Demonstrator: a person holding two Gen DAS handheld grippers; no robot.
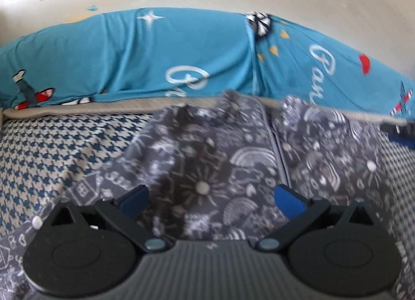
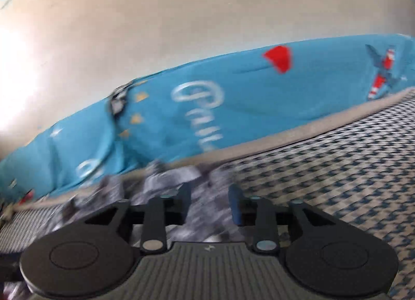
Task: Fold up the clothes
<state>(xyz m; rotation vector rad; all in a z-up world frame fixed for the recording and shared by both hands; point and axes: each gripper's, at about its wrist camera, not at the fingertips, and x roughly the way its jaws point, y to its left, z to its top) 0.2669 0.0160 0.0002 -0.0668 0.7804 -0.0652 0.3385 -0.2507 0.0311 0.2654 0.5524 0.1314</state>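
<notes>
Grey printed garment point(image 1: 207, 159) is seen spread on the houndstooth bed cover point(image 1: 52, 149), far edge reaching the beige piping point(image 1: 77, 111) under the teal pillow point(image 1: 129, 53). A seam or placket with snaps is seen running away from the left gripper point(image 1: 211, 197) toward the pillow, so the long axis is judged roughly in line with that gripper's pointing direction.

Left gripper: fingers spread wide, nothing between them, hovering over the garment's near middle; fabric extends on both sides of it and under its body.

Right gripper point(image 2: 209, 200): fingers parted with a moderate gap. Grey fabric shows between and beyond them, but motion blur prevents telling whether cloth is pinched or simply lies behind. From it, the garment lies ahead and to the left; bare bed cover lies to the right, so it is taken to sit near the garment's right edge.

Left gripper is judged nearer the garment's centre, right nearer an edge. No fold line is clearly visible; fold stage cannot be settled from this.
</notes>
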